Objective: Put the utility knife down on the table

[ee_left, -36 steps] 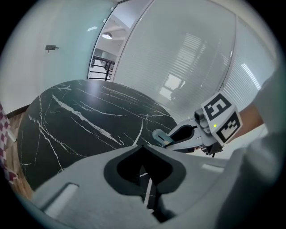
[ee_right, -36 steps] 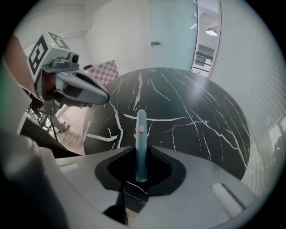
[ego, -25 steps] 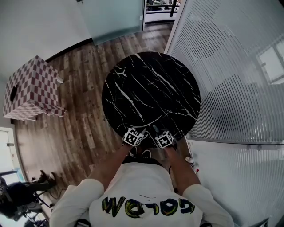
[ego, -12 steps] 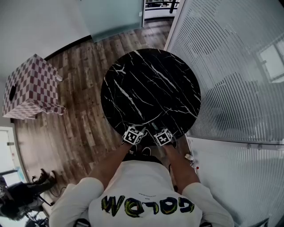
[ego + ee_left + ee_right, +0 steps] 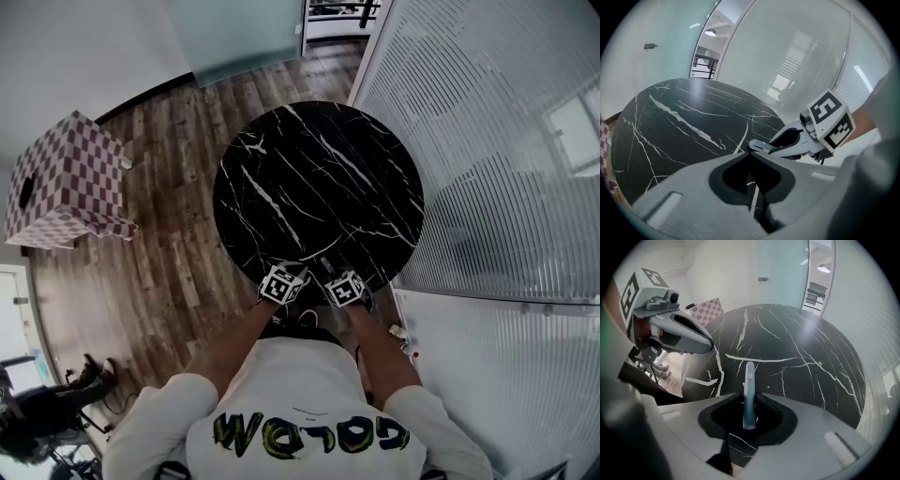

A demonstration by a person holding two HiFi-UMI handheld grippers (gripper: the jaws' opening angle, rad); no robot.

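The round black marble table (image 5: 319, 187) fills the middle of the head view. Both grippers hover at its near edge, side by side. My right gripper (image 5: 750, 398) points steeply down at the tabletop (image 5: 797, 343). A slim pale blue-grey utility knife (image 5: 749, 390) stands on edge between its jaws. These jaws are opening, and a gap shows between the knife and the ribbed right pad. My left gripper (image 5: 750, 158) is shut with nothing in it, its tips close beside the right gripper (image 5: 759, 146). In the head view the knife is too small to make out.
A pink-and-white checkered box (image 5: 66, 183) stands on the wood floor (image 5: 178, 272) far left of the table. A ribbed glass wall (image 5: 487, 141) runs close along the table's right side. The person's white shirt (image 5: 309, 412) fills the bottom.
Both grippers stay at the near table edge. The head view has shifted slightly; no other difference shows at this scale.
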